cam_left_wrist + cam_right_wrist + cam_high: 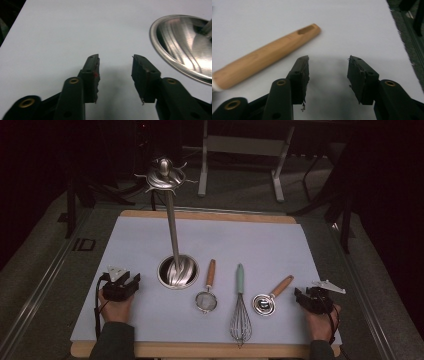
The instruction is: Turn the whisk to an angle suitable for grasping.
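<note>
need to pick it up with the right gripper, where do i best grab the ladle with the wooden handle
Grip the wooden handle near its middle, not the shiny bowl. It lies flat, angled up and right toward the right gripper, whose open jaws sit just beside its free end. Probably come from above with the jaws across the handle: it is straight, slim and clear of the whisk.

My black grippers [121,285], pale lilac-white mat [260,240], silver utensil stand [175,270]; wooden-handled scoop [272,296], mint-handled whisk [240,300], brown-handled strainer [207,290]

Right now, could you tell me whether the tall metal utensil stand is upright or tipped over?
Upright. The utensil stand rises on its pole from the round steel base, which sits flat on the white mat, with its hooked top high above; nothing hangs from the hooks.
</note>
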A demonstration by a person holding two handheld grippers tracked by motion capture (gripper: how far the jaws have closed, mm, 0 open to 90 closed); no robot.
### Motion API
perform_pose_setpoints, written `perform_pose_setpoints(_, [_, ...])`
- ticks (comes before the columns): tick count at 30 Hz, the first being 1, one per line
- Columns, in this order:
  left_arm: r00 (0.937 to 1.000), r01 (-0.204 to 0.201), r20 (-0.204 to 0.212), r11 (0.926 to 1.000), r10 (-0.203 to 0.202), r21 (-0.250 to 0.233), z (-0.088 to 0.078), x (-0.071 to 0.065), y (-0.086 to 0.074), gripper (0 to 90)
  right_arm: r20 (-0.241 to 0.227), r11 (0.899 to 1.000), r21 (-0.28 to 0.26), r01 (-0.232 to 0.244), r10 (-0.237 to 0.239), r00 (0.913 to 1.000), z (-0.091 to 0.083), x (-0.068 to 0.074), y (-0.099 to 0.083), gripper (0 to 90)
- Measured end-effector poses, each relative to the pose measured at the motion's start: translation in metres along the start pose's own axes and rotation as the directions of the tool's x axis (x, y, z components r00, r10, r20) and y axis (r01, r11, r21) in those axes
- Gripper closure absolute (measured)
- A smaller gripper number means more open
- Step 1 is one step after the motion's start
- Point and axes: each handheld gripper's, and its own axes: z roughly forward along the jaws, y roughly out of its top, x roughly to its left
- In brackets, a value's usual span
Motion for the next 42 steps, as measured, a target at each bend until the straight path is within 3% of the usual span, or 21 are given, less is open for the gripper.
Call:
perform_pose_setpoints(3, [0.9999,0.0,0.017,1.0,0.001,-0.01,-0.001,0.0,-0.001,60.9,-0.014,1.0,-0.004,0.011,-0.011,0.9998,-0.001,0.006,0.003,51.9])
perform_pose_setpoints(12, [0.9999,0.003,0.011,0.9998,-0.003,-0.019,-0.002,0.0,-0.001,61.3,-0.099,0.997,-0.021,0.072,-0.074,0.9924,-0.014,0.028,0.015,54.9])
perform_pose_setpoints(15, [0.9999,-0.002,0.011,0.9997,0.002,-0.024,-0.003,0.0,-0.001,61.2,-0.144,0.993,-0.003,0.116,-0.115,0.9829,-0.014,0.041,0.022,55.9])
perform_pose_setpoints(19, [0.9999,-0.005,0.011,0.9997,0.006,-0.026,-0.003,0.0,-0.001,61.0,-0.179,0.991,0.012,0.133,-0.129,0.9753,-0.014,0.048,0.028,55.9])
perform_pose_setpoints(26, [0.9998,-0.018,0.008,0.9995,0.018,-0.028,-0.003,-0.002,-0.001,60.9,-0.299,0.989,0.063,0.136,-0.112,0.9477,-0.007,0.065,0.043,55.8])
perform_pose_setpoints(27, [0.9998,-0.018,0.008,0.9995,0.018,-0.028,-0.003,-0.002,-0.001,60.9,-0.299,0.989,0.063,0.136,-0.112,0.9477,-0.007,0.065,0.043,55.8])
perform_pose_setpoints(28, [0.9998,-0.02,0.007,0.9994,0.02,-0.028,-0.003,-0.002,-0.002,60.9,-0.317,0.986,0.076,0.15,-0.118,0.9409,-0.005,0.07,0.046,55.5])
perform_pose_setpoints(32, [0.9997,-0.024,0.005,0.9993,0.024,-0.027,-0.003,-0.002,-0.002,60.7,-0.342,0.976,0.1,0.194,-0.149,0.9278,-0.003,0.081,0.048,54.3])
perform_pose_setpoints(34, [0.9997,-0.023,0.004,0.9993,0.023,-0.03,-0.003,-0.003,-0.002,60.7,-0.347,0.973,0.106,0.203,-0.155,0.9251,-0.002,0.084,0.049,54.0])
perform_pose_setpoints(40, [0.9996,-0.028,0.0,0.9991,0.028,-0.031,-0.003,-0.003,-0.002,60.3,-0.403,0.96,0.133,0.245,-0.174,0.8985,0.003,0.104,0.051,51.6])
perform_pose_setpoints(42, [0.9996,-0.029,0.0,0.9991,0.029,-0.031,-0.003,-0.003,-0.002,60.3,-0.408,0.96,0.137,0.246,-0.171,0.8967,0.003,0.107,0.051,51.1])
